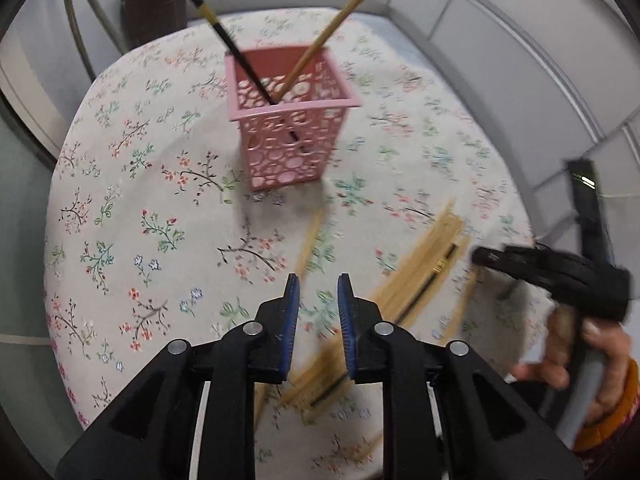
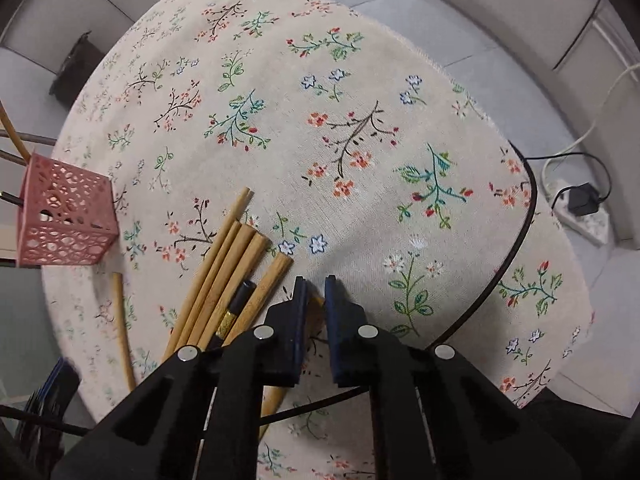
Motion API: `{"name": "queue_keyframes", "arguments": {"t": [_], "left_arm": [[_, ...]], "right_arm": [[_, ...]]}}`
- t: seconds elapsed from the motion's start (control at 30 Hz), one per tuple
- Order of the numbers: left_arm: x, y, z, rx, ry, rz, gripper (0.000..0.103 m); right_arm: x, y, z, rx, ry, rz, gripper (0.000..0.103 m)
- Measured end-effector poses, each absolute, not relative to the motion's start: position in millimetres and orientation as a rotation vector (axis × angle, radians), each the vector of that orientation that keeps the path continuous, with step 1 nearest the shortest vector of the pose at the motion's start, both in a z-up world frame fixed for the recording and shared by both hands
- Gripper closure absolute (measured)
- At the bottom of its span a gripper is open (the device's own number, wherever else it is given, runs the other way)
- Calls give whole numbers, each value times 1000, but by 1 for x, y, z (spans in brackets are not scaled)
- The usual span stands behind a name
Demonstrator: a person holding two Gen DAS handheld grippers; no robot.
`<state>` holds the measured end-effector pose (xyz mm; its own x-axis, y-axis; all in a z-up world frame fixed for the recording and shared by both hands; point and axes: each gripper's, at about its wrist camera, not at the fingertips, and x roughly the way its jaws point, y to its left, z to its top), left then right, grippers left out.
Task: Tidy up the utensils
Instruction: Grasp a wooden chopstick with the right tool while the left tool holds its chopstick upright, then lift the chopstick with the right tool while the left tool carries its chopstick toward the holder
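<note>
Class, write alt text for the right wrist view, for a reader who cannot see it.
The right tongs close on a bamboo chopstick above a floral tablecloth. To their left lies a bundle of chopsticks, and a pink basket holding utensils stands at the left edge.

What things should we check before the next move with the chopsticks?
1. Right gripper shut on a bamboo chopstick: ok.
2. Left gripper empty, jaws apart: ok.
3. Pink basket upright, with room inside: ok.
4. Held chopstick free of the pile beside it: cannot tell.
5. All chopsticks in the basket: not ok, the pile lies on the tablecloth.
</note>
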<state>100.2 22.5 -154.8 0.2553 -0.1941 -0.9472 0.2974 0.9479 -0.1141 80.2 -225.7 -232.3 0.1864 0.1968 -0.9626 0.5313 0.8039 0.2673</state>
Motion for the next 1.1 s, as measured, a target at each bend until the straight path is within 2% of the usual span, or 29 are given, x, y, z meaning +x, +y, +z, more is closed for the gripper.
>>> {"name": "queue_keyframes", "arguments": {"t": [0.13,0.57,0.8,0.9,0.93,0.97,1.1], "left_arm": [[117,20,-171,90,1303,-320,79],[132,-10,-223,207,1324,-251,79],[135,-21,-226,237,1307,-245,76],[137,-24,-227,237,1309,-241,81],[137,-25,-227,238,1308,-249,90],[136,-28,-227,236,1307,-253,92],[131,-23,-216,225,1263,-274,93]], "right_arm": [[77,-237,-232,657,1395,-234,93],[73,-247,-237,683,1404,-200,93],[76,-245,-238,668,1402,-192,93],[77,-243,-237,653,1402,-195,93],[77,-243,-237,647,1401,-195,93],[77,-242,-237,640,1399,-196,93],[76,-242,-236,646,1386,-194,93]]}}
